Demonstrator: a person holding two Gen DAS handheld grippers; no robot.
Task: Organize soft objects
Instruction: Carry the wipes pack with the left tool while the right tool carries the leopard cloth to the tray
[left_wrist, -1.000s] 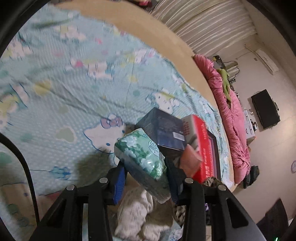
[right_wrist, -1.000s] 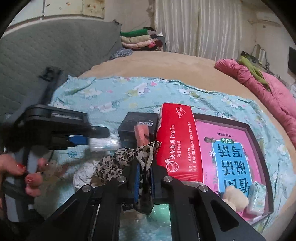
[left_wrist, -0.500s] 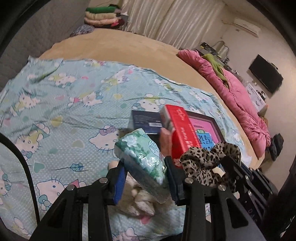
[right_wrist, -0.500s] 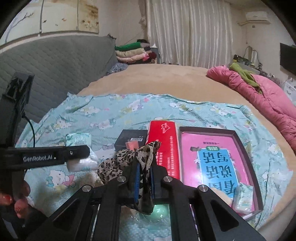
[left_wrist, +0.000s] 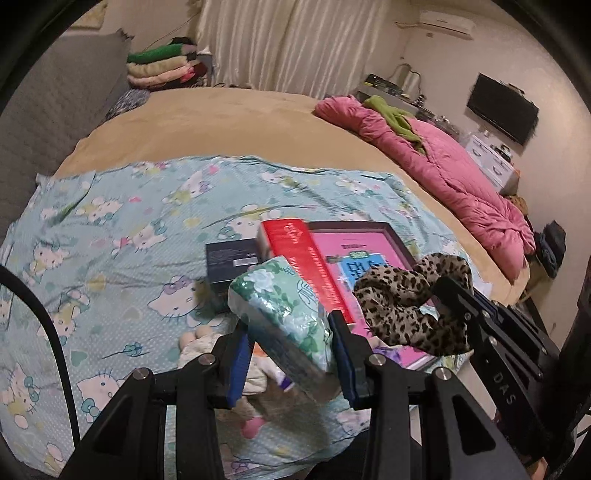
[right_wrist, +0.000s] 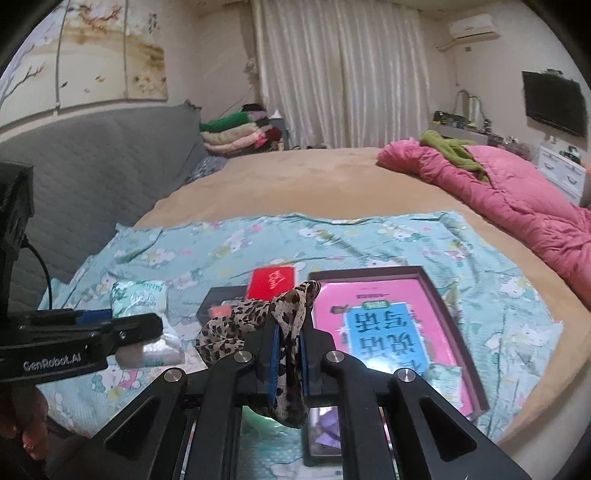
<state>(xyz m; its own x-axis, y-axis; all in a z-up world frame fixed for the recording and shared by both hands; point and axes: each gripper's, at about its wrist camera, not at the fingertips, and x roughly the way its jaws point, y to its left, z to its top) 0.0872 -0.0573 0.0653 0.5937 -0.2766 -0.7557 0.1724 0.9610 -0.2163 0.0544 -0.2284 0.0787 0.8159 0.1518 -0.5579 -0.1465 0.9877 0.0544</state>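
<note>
Here, crinkly tissue pack (left_wrist: 284, 306), floppy leopard-print scarf (right_wrist: 258, 317)

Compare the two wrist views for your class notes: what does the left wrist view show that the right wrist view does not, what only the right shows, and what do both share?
Only the left wrist view shows the small doll lying on the cartoon sheet.

Only the right wrist view shows the wall painting.

Both show the left gripper holding the green tissue pack, the right gripper shut on the leopard-print cloth, the red box and the pink book.

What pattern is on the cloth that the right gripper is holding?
Leopard print, tan with dark spots, on the cloth; clearest in the left wrist view.
</note>
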